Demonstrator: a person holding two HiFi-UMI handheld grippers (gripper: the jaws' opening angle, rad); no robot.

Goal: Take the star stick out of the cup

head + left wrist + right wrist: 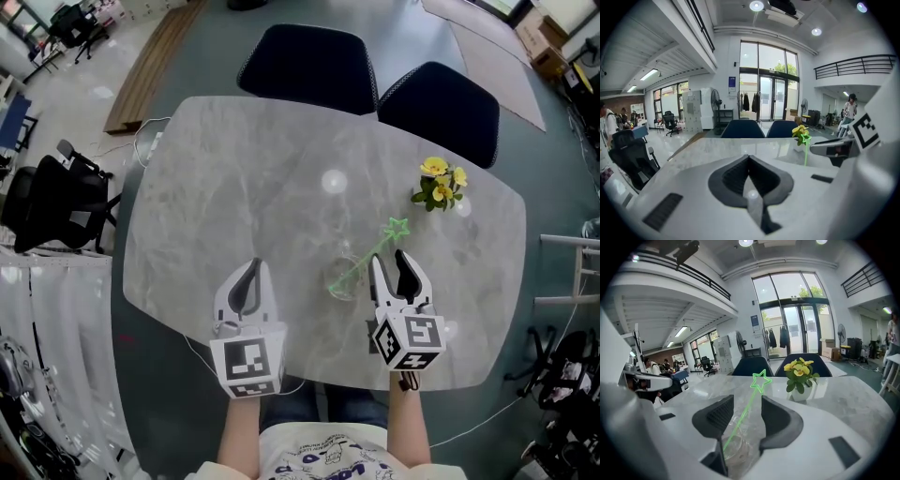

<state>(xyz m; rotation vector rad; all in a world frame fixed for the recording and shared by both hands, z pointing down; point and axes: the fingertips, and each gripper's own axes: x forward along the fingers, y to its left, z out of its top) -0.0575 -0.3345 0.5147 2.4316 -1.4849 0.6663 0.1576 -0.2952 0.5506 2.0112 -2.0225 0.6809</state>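
Shows right claw (pixel 389 259), jaws spread, sighted on star stick (pixel 743 414) in clear cup (pixel 344 281), left claw (pixel 253 266) closed empty at 9 o'clock; risks toppling the unheld cup if the stick drags sideways.

We look down on a grey marble-patterned table with rounded corners (pixel 234 187). Near its front edge, right of centre, stands a clear plastic cup (pixel 343 281). A green star-topped stick (pixel 380 246) sits in it, leaning back and to the right. Further back and right on the table is a small white pot of yellow flowers (pixel 441 185). Behind the far edge, a dark blue padded chair (pixel 307 67) stands beside a second dark blue chair (pixel 439 111) to its right. A black office chair (pixel 52 202) stands off the table's left side. The left gripper (pixel 251 267) hangs over the front edge, left of the cup and apart from it, jaws together on nothing. The right gripper (pixel 390 258) is just right of the cup. In the right gripper view, the cup shows in the gap between its parted jaws.
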